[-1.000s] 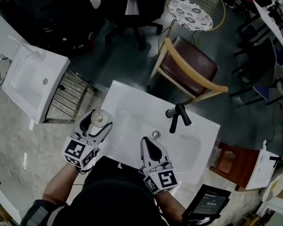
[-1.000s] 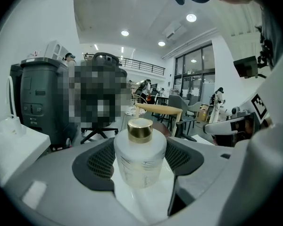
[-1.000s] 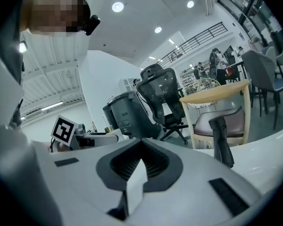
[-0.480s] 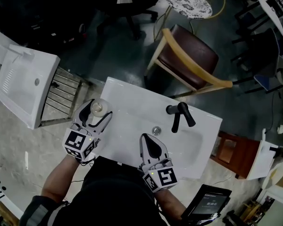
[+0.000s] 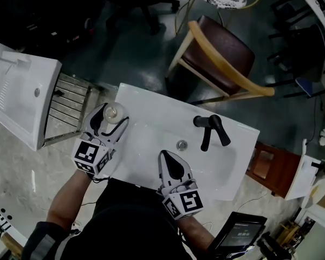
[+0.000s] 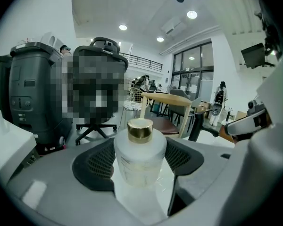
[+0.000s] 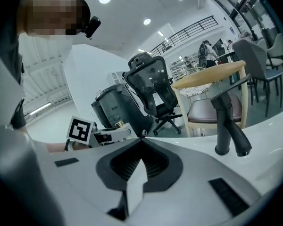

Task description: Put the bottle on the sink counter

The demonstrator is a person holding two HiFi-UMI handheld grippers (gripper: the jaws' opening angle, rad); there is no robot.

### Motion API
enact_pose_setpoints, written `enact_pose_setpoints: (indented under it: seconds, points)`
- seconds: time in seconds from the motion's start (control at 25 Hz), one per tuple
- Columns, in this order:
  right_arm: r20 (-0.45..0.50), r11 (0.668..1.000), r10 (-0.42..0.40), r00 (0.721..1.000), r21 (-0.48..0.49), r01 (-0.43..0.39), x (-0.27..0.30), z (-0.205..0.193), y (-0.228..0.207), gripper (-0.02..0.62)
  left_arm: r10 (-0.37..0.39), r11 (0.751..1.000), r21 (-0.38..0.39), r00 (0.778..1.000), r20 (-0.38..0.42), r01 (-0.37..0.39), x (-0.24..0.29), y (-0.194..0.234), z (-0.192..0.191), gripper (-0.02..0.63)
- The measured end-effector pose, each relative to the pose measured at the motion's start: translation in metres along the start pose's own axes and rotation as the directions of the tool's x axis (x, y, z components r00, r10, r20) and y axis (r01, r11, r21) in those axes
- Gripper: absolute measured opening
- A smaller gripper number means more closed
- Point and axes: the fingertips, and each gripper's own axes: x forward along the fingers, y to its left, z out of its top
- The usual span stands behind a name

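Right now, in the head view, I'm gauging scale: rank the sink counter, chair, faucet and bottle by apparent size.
1. sink counter
2. chair
3. faucet
4. bottle, seen end-on from above, so its place below the faucet is unsure.

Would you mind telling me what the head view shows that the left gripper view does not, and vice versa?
Head view only: the drain and the marker cube on the left gripper. Left gripper view only: the ceiling lights. Both: the bottle held between that gripper's jaws, the black tap and the wooden chair.
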Motion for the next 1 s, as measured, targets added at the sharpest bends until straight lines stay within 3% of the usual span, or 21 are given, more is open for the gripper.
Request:
enact_pose_setpoints:
  seconds: [1.0]
  points:
    - [-0.051, 0.998, -0.032, 0.998, 0.052, 0.035, 0.015, -0.021, -0.016, -0.005, 0.001, 0.999, 0.043, 0.999, -0.040, 0.001, 0.058, 0.019, -0.035, 0.328]
